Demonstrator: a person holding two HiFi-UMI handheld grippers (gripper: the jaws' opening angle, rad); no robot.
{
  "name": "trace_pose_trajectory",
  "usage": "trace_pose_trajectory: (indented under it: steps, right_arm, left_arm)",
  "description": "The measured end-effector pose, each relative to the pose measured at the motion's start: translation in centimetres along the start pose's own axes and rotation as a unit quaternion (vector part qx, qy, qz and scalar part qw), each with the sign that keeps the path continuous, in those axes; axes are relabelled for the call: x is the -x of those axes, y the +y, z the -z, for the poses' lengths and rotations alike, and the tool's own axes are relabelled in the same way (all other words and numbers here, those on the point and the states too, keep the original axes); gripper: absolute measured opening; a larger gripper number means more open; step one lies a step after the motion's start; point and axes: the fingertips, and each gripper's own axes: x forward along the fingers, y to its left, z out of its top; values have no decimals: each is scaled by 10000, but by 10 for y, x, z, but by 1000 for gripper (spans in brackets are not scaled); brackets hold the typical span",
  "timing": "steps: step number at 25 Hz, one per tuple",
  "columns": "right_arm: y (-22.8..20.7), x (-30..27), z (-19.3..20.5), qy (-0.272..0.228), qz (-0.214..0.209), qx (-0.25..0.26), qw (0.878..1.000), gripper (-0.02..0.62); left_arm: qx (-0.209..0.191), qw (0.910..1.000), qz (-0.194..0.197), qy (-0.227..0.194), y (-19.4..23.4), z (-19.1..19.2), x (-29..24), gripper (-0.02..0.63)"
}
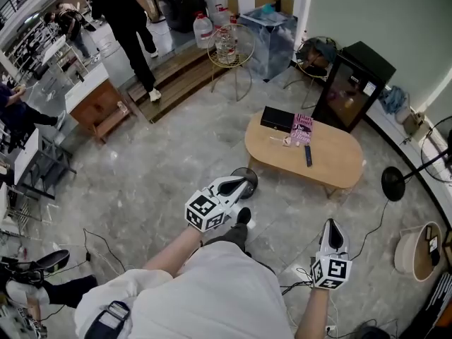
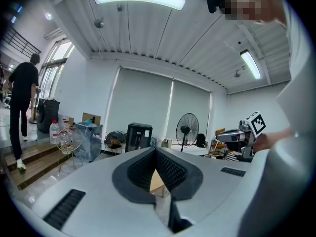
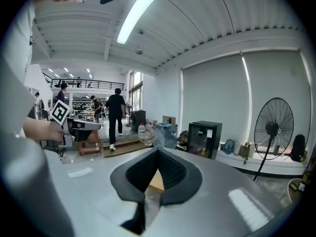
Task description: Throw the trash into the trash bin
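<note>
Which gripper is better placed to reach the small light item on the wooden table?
Probably left: the left gripper is nearer the small light item than the right gripper. Both have shut, empty jaws.

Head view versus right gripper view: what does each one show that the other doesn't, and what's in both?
Only the head view shows the black box, pink book and remote on the oval wooden table. Only the right gripper view shows the ceiling light strip and the balcony railing. Both show the left gripper, the black cabinet and the person in black by the steps.
</note>
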Motion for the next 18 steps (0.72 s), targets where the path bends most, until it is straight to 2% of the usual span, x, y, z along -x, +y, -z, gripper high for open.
trace_pose_trajectory:
  steps: [10, 18]
  right_arm:
    - [-19, -68, -10, 151, 88, 110, 9998, 11]
    - [-33, -147, -39, 275, 193, 250, 9991, 11]
  left_arm:
    - [79, 9999, 144, -35, 55, -13, -66, 6]
    - [52, 9992, 385, 3, 113, -32, -128, 6]
